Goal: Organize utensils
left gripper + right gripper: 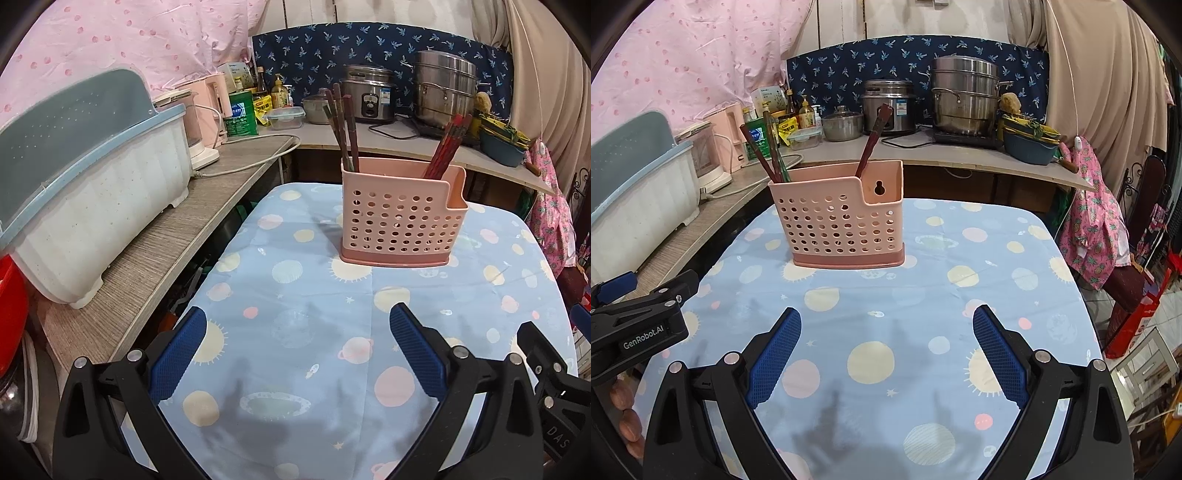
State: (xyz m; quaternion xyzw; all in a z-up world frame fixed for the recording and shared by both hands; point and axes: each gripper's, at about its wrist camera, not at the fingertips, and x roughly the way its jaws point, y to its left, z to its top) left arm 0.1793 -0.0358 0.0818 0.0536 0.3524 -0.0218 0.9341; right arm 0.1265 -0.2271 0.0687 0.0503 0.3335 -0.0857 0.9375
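Chopsticks stand in two bunches inside a pink holder (400, 218) with a perforated wall, which sits on the far half of the bench (295, 332) under a blue planet-print cloth. Seen from the left wrist, the holder is at about one o'clock from the left tongs (297, 354); seen from the right wrist, it is at about eleven o'clock from the right tongs (886, 354). Dark chopsticks (341, 125) lean in the left compartment, and red chopsticks (445, 146) lean the other way in the right one.

Both tongs are spread wide and hold nothing, hovering over bare cloth well apart from the holder. The two tools sit close together, each showing at the edge of the other's view.

Nothing loose lies on the cloth, so the sorting looks close to done, or the next job is at the holder itself.

Risks from here, as a judgement:
- The holder looks light and tall, with sticks leaning out past its rim. A sideways nudge could tip it.
- Pulling one stick at an angle could drag its neighbours out.
- The cloth may slide or bunch if the holder is pushed instead of lifted.
- With the tools this near, reaching together could make them collide.
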